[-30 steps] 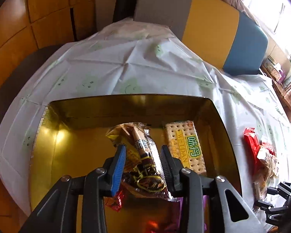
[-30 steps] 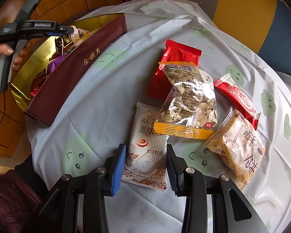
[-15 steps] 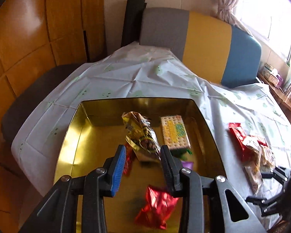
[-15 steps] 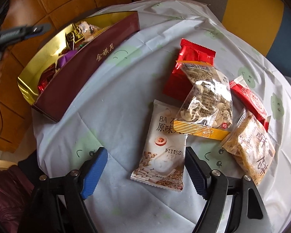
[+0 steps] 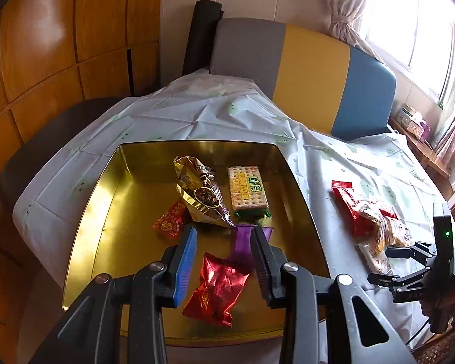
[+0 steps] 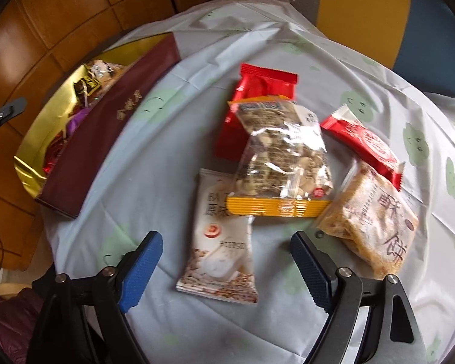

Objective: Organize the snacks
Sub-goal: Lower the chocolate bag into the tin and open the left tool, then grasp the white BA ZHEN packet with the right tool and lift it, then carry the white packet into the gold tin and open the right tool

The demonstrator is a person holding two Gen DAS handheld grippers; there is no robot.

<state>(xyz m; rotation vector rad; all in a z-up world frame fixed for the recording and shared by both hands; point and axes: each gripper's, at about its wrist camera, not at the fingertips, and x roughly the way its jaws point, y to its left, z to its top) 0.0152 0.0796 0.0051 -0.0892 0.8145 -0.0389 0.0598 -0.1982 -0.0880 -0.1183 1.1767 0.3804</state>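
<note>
Between the spread fingers of the right gripper [image 6: 224, 261], which have just been opening, lies the white snack packet [image 6: 220, 242], flat on the tablecloth [image 6: 154, 157]; the pads do not touch it. Its long axis runs straight ahead of the tool, so the fingers face its two long edges and a closing pinch would likely take it across its narrow width. Its far end is tucked under the clear bag of nuts [image 6: 283, 157], just ahead, which may drag along when the packet is lifted. Right of the fingers sits the crumbly biscuit pack [image 6: 373, 224]; beyond lie the red pouch [image 6: 264, 88] and the red bar wrapper [image 6: 364, 142]. Far off to the left stands the gold-lined box [image 6: 85, 139]. The left gripper [image 5: 224, 261] hovers over that box with fingers narrowly apart, pinching nothing, well away from the loose pile; the right hand is clearly nearer.
</note>
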